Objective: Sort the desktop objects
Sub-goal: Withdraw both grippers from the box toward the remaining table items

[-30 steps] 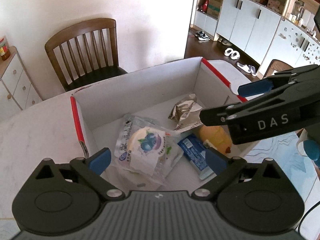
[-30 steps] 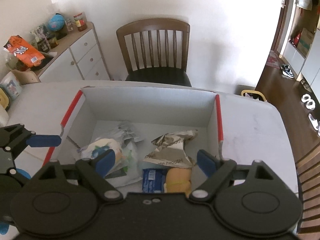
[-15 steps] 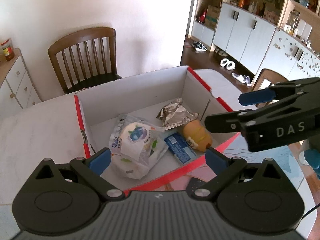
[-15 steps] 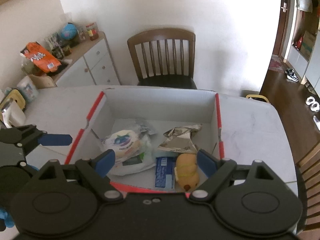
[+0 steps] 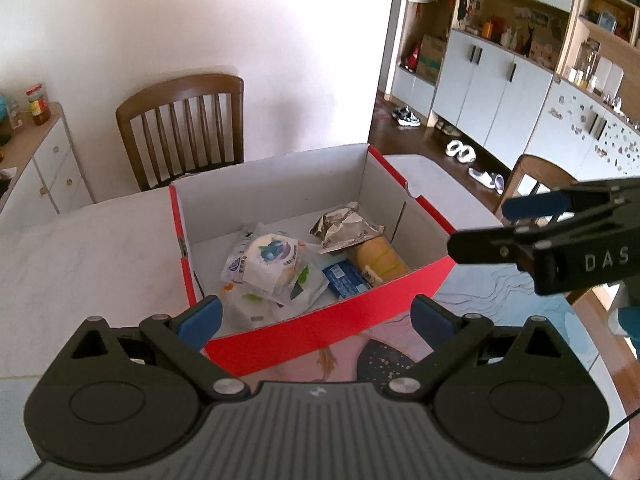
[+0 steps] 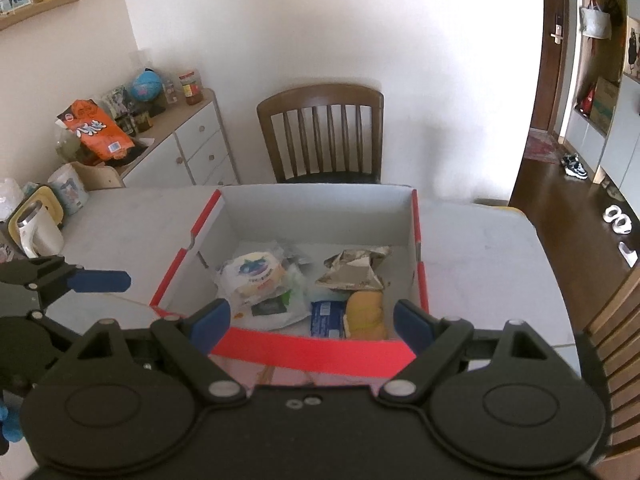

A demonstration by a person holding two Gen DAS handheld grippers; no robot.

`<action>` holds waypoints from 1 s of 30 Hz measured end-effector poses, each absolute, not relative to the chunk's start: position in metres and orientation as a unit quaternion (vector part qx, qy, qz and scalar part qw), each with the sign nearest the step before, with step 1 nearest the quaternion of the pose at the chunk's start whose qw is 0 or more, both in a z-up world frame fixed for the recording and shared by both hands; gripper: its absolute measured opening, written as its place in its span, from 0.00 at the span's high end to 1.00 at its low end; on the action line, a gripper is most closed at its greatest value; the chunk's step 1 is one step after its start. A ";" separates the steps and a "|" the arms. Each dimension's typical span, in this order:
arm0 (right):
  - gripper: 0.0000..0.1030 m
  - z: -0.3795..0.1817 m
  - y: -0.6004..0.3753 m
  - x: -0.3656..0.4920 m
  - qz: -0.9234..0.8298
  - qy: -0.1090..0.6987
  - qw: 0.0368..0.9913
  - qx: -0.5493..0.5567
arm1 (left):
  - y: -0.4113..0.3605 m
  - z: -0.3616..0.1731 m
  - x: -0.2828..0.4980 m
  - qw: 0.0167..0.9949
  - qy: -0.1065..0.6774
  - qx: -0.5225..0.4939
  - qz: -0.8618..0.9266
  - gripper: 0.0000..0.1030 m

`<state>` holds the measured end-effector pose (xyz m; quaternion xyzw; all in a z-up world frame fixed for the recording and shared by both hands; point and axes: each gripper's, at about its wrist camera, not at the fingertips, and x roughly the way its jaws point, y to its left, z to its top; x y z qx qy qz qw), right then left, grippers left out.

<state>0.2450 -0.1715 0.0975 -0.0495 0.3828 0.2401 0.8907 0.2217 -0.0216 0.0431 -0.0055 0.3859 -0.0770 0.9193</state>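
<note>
A red cardboard box with a white inside (image 5: 328,320) (image 6: 312,350) stands on the white table. In it lie a clear bag with a blueberry-print bun (image 5: 272,258) (image 6: 252,272), a crumpled silver wrapper (image 5: 344,228) (image 6: 354,270), a blue packet (image 5: 346,280) (image 6: 326,318) and a yellow-brown roll (image 5: 378,260) (image 6: 364,314). My left gripper (image 5: 316,318) is open and empty, held above the box's near wall. My right gripper (image 6: 312,318) is open and empty, also above the near wall; it shows at the right of the left wrist view (image 5: 532,220).
A wooden chair (image 5: 182,128) (image 6: 322,132) stands behind the table. A white sideboard with jars and an orange bag (image 6: 96,130) is at the left. A patterned mat (image 5: 400,352) lies in front of the box. A second chair (image 6: 612,340) stands at the right.
Both grippers have pulled back and up from over the box. The box now looks smaller and its red near wall has come into view. Both stay open and empty.
</note>
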 end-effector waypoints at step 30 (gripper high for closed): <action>0.14 0.060 -0.198 0.168 0.219 0.376 0.900 -0.033 | -0.017 0.010 0.143 0.930 0.363 -0.006 -0.055 0.02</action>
